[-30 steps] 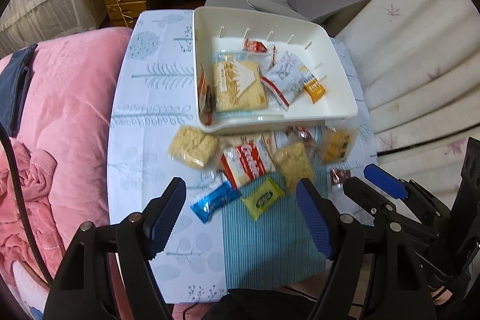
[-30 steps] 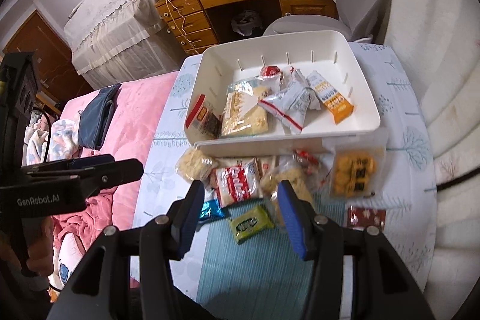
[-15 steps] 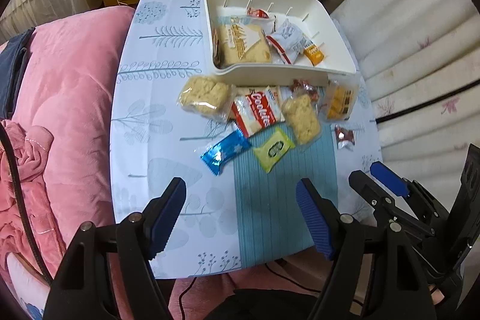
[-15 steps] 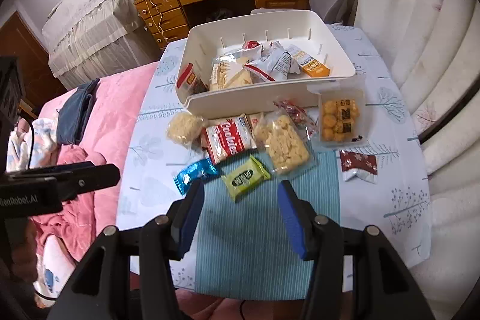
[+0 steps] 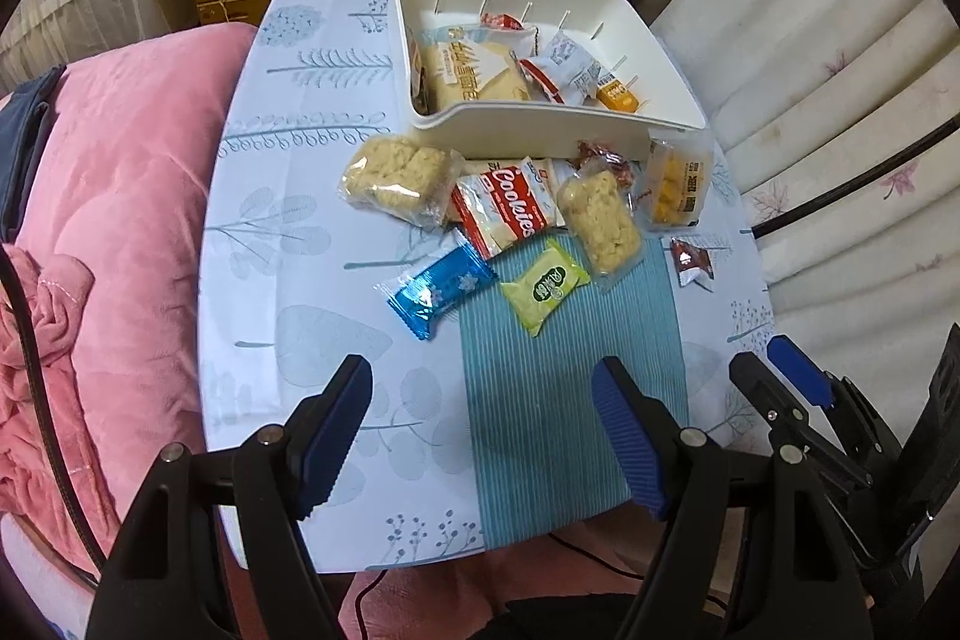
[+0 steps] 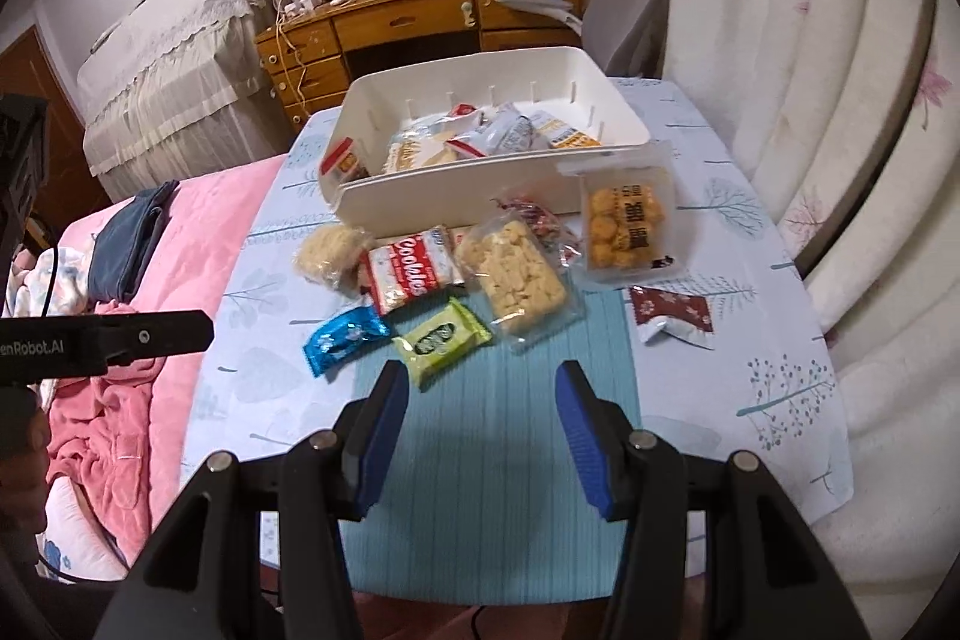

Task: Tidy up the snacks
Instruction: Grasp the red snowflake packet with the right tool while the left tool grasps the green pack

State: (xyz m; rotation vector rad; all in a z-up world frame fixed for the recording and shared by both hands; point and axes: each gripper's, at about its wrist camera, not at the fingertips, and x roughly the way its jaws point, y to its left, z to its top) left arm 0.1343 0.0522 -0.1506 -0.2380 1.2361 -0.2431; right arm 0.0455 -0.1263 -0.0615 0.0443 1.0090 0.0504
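Right wrist view showed the green snack packet (image 6: 443, 342) lying flat on the striped teal mat (image 6: 504, 436), just ahead of the right gripper (image 6: 480, 430) and slightly toward its left finger, long axis running diagonally. That gripper hung spread and empty, nearer than the left gripper (image 5: 480, 436), also spread. Behind, the white bin (image 6: 456, 196) held several packets.

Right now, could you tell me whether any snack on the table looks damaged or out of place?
The small dark red packet lies apart at the table's right side and appears torn open, white lining showing. The clear tub of orange puffs leans against the white plastic bin rather than lying flat.
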